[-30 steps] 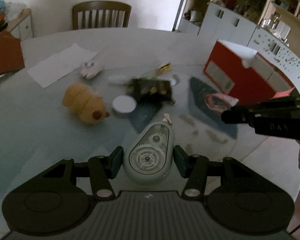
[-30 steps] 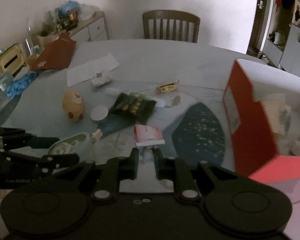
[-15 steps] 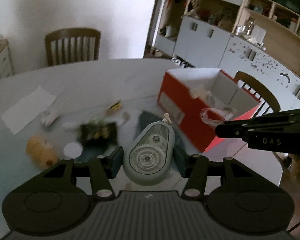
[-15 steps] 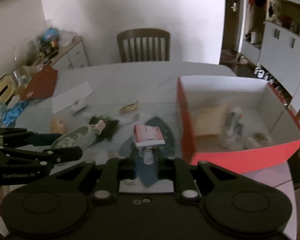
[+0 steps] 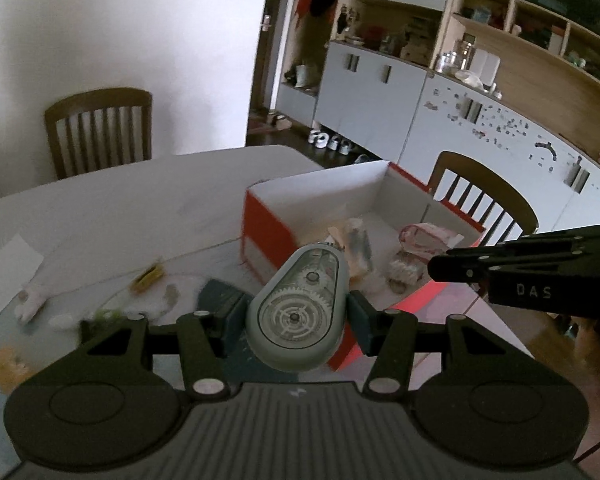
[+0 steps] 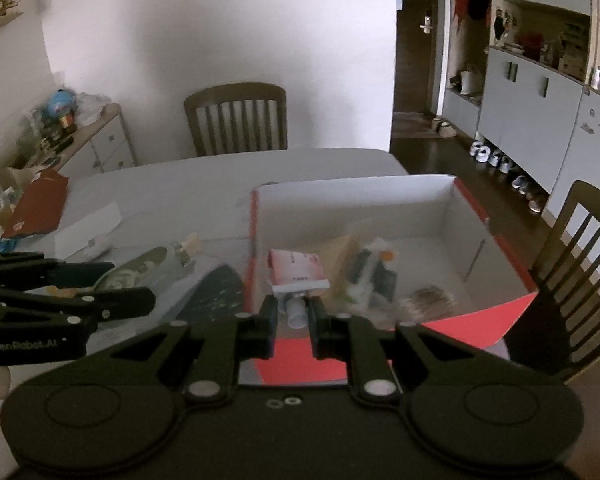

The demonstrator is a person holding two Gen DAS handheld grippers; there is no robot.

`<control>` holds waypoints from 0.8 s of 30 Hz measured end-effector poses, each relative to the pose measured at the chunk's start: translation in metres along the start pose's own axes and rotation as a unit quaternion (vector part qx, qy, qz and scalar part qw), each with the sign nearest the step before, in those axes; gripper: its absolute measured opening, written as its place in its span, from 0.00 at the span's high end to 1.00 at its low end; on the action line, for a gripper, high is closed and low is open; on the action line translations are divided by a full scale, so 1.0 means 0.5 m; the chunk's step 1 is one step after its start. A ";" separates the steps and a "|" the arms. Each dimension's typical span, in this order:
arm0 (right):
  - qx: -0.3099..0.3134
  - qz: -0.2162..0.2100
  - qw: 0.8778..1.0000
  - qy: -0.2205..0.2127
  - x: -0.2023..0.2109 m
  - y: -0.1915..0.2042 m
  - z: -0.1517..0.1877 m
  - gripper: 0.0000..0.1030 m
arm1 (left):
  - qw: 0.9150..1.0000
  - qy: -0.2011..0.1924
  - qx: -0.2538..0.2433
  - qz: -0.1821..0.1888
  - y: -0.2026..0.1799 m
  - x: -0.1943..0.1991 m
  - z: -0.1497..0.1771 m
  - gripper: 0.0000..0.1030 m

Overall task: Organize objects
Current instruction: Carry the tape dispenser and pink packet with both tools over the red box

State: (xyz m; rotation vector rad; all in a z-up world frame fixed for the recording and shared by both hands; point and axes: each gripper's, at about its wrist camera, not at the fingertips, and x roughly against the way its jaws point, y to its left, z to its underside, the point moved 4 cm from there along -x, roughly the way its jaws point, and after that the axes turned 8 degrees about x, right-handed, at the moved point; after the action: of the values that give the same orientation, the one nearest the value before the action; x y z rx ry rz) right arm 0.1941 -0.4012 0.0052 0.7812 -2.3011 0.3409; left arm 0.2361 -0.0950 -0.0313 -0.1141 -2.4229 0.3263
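My left gripper (image 5: pixel 296 318) is shut on a grey-green correction tape dispenser (image 5: pixel 298 312) with clear gears, held in the air near the front left corner of the red box (image 5: pixel 262 232). My right gripper (image 6: pixel 293 314) is shut on the white cap of a small pink-and-white tube (image 6: pixel 296 276), which hangs over the left end of the red box (image 6: pixel 512 312). The box is white inside and holds several items. In the right wrist view the left gripper (image 6: pixel 124 284) shows at the left with the dispenser (image 6: pixel 152 266). In the left wrist view the right gripper (image 5: pixel 436 268) reaches in from the right.
Loose things lie on the table at the left: a yellow wrapper (image 5: pixel 148 276), a white toy (image 5: pixel 30 302), a sheet of paper (image 5: pixel 4 268), a dark mat (image 6: pixel 216 292). Wooden chairs (image 5: pixel 100 132) (image 6: pixel 584 264) stand behind and to the right. A cluttered cabinet (image 6: pixel 92 140) stands at the far left.
Both grippers rose and swung right from over the table's clutter to the red box, each keeping its hold. The box's inside has come into view.
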 end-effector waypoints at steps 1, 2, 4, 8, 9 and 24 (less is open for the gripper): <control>-0.001 0.001 1.000 0.000 -0.002 -0.011 -0.001 0.85 | 1.000 0.000 -0.003 0.001 -0.010 -0.008 -0.005 0.48; -0.003 0.001 1.000 -0.001 -0.003 -0.021 -0.001 0.85 | 1.000 0.000 -0.007 0.002 -0.018 -0.015 -0.010 0.48; -0.004 0.003 1.000 -0.003 -0.005 -0.044 -0.003 0.85 | 1.000 0.001 -0.013 0.003 -0.037 -0.032 -0.019 0.48; -0.006 0.007 1.000 -0.003 -0.014 -0.085 -0.004 0.85 | 1.000 0.004 -0.020 0.007 -0.070 -0.066 -0.032 0.48; -0.007 0.008 1.000 -0.002 -0.016 -0.093 -0.004 0.85 | 1.000 0.006 -0.021 0.006 -0.077 -0.074 -0.033 0.48; -0.022 0.016 0.999 0.023 -0.096 -0.232 -0.013 0.85 | 0.998 0.035 -0.059 -0.009 -0.143 -0.188 -0.046 0.48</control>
State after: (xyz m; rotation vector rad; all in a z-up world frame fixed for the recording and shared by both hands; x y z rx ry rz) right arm 0.2974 -0.4683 -0.0190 0.7093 -2.2723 0.3186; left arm 0.3233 -0.1751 -0.0539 -0.1528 -2.3722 0.1681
